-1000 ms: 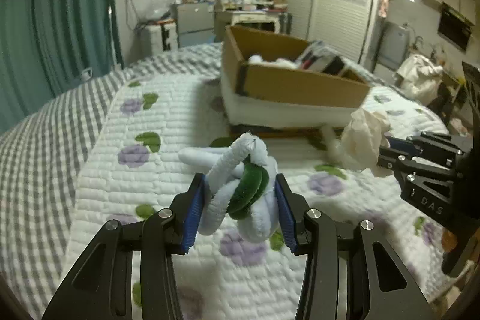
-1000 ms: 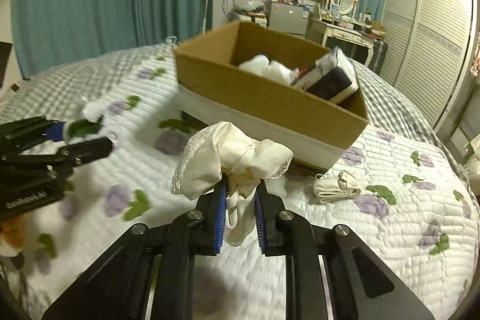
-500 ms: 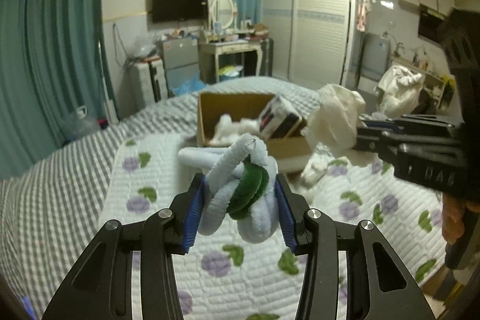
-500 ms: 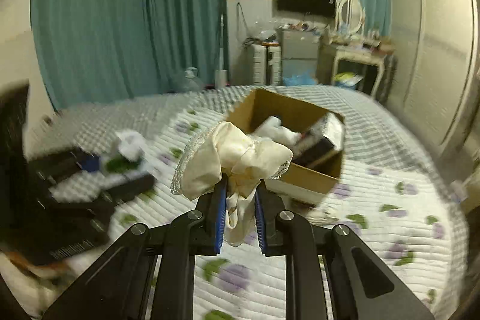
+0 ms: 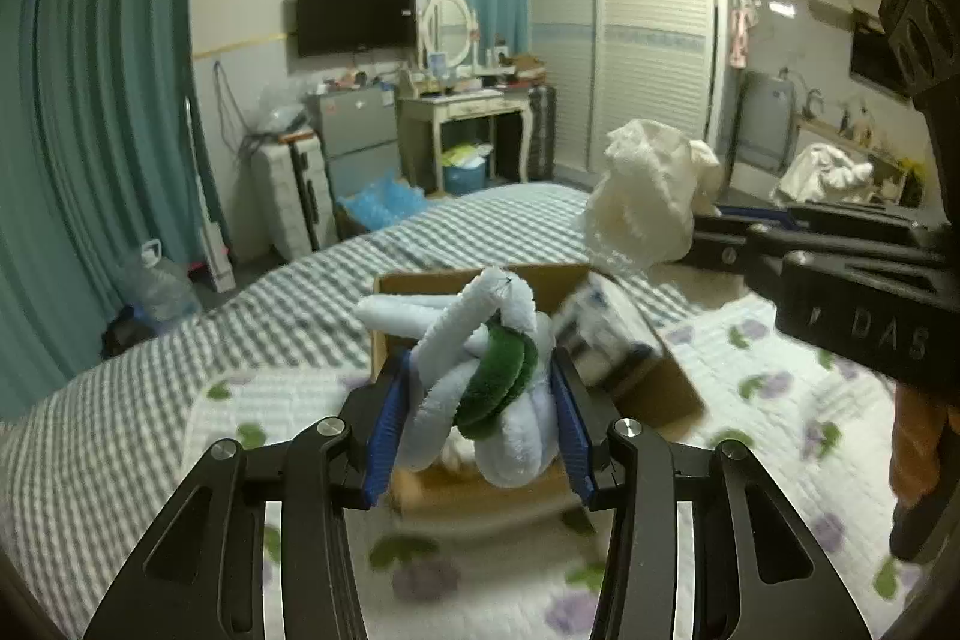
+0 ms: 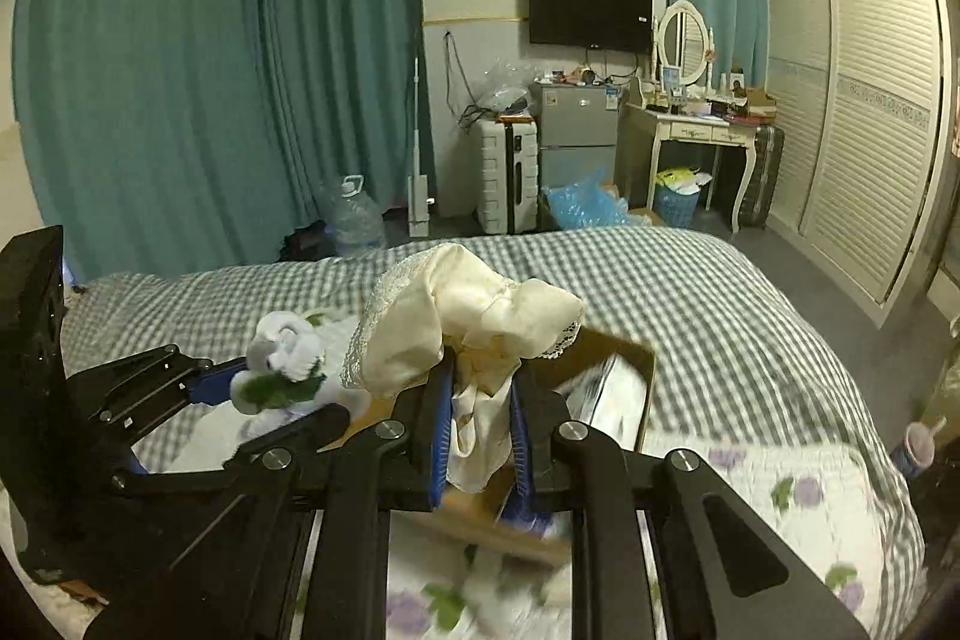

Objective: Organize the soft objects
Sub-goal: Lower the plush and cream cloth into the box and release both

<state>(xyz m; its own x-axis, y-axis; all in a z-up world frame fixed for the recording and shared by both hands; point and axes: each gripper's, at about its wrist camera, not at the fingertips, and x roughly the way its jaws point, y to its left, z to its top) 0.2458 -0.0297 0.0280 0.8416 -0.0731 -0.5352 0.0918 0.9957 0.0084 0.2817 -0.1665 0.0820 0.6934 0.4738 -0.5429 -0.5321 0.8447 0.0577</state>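
Clamping plush toy (image 5: 480,376) w/ left jaws, cream cloth (image 6: 474,334) w/ right.

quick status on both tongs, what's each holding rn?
Left tongs: shut on the white-and-green plush toy.
Right tongs: shut on the cream lace-trimmed cloth.

The cardboard box (image 5: 654,388) sat mostly hidden behind the white and green plush toy (image 5: 486,376); its near wall was smeared by blur. What lay inside was too blurred to name. From the right wrist, the cream cloth (image 6: 474,334) covered much of the box, and the quilt (image 6: 798,496) beneath was streaked.
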